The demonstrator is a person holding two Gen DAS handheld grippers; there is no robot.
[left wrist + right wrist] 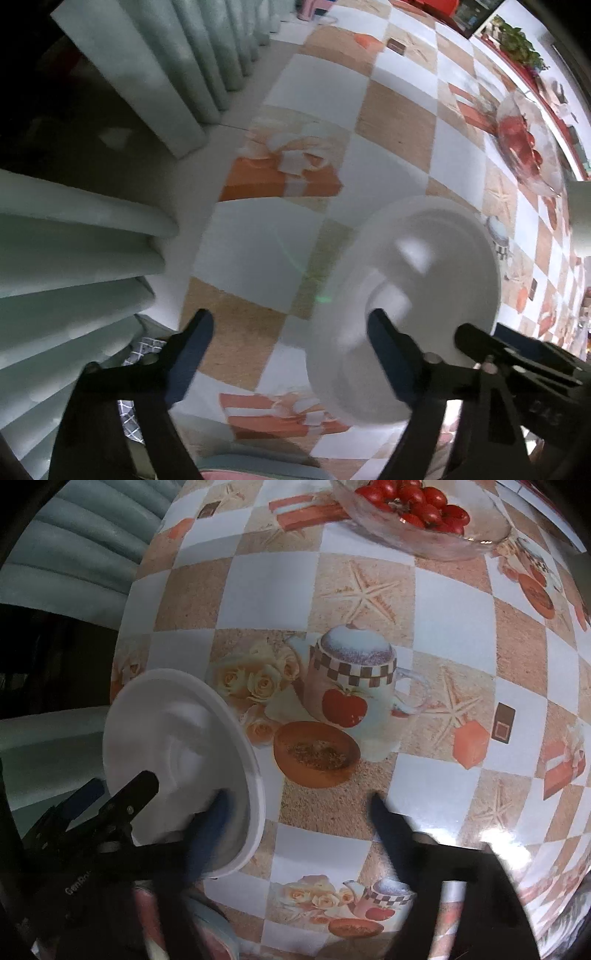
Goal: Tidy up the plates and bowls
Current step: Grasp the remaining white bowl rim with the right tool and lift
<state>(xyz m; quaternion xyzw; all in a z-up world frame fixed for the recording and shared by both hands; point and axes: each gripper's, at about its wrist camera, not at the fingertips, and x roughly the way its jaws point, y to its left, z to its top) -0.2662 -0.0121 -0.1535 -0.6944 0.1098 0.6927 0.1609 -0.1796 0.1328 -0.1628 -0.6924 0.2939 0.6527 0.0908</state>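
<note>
Pointing almost straight down with the left gripper [291, 332], jaws well apart and clamped on nothing. Straddling one edge of the white plate [406, 295], with one finger [384, 347] over its well and the other outside, above the checked tablecloth [317, 85]. Angled steeply down with the right gripper [301, 808], likewise parted and pressing nothing, astride the opposite edge, one blurred finger [218, 816] inside the rim. Plate position: between both tools, near the table's edge, well apart from the glass bowl of cherry tomatoes [424, 517]. Readable on the left gripper's body from the right wrist view: "GenRo", cut off. Lettering on the right gripper's body too blurred to read.
</note>
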